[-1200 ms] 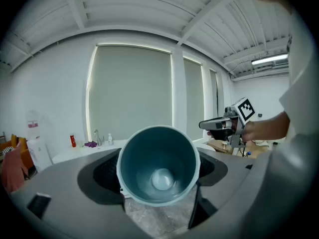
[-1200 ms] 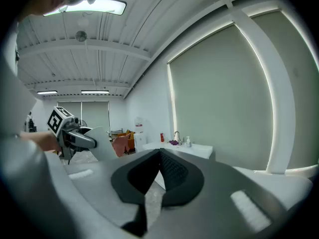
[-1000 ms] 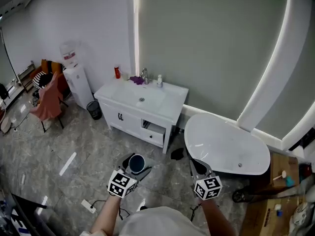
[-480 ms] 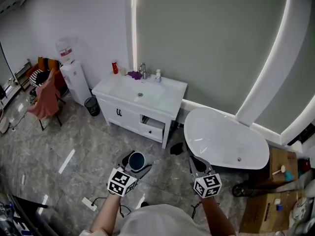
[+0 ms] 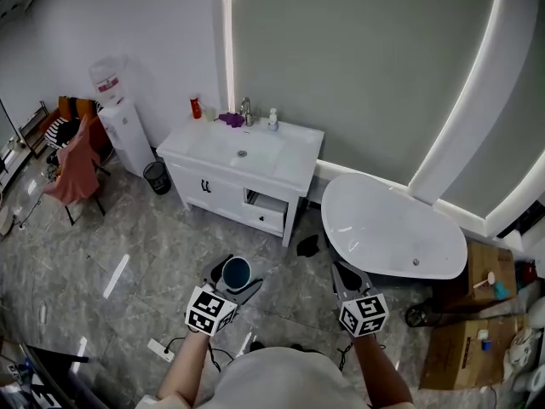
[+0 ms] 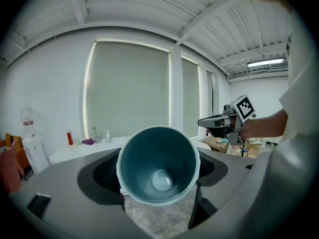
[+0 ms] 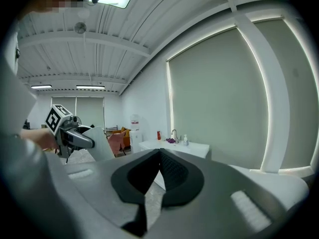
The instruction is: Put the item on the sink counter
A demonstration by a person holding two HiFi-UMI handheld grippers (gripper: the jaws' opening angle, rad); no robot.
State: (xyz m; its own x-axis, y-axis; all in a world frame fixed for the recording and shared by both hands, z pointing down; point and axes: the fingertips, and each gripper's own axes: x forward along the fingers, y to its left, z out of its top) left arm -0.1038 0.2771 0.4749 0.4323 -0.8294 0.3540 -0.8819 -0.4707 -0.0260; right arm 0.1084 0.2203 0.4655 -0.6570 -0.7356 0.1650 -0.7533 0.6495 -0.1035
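A teal-blue cup [image 6: 158, 164] with a pale rim sits between the jaws of my left gripper [image 6: 158, 183], mouth facing the camera; the jaws press on its sides. In the head view the cup [image 5: 236, 273] shows above the left gripper [image 5: 230, 284], low and left of centre. My right gripper [image 5: 347, 278] is held beside it, jaws shut and empty; the right gripper view shows its pads meeting [image 7: 158, 176]. The white sink counter [image 5: 200, 147] stands across the floor against the grey wall, with a tap [image 5: 246, 109], a red bottle [image 5: 195, 107], a purple cloth [image 5: 230, 119] and a white dispenser [image 5: 272, 119] at its back edge.
A white bathtub [image 5: 392, 237] lies right of the counter. A water dispenser [image 5: 119, 135], a small black bin [image 5: 156, 177] and a chair with orange cloth [image 5: 72, 164] stand to the left. One vanity drawer [image 5: 266, 213] is open. Cardboard boxes [image 5: 464, 348] sit at right. Cables cross the marbled floor.
The view has shifted slightly; the sink counter and tub sit a little higher in frame. Both grippers keep their positions, the cup still in the left one.
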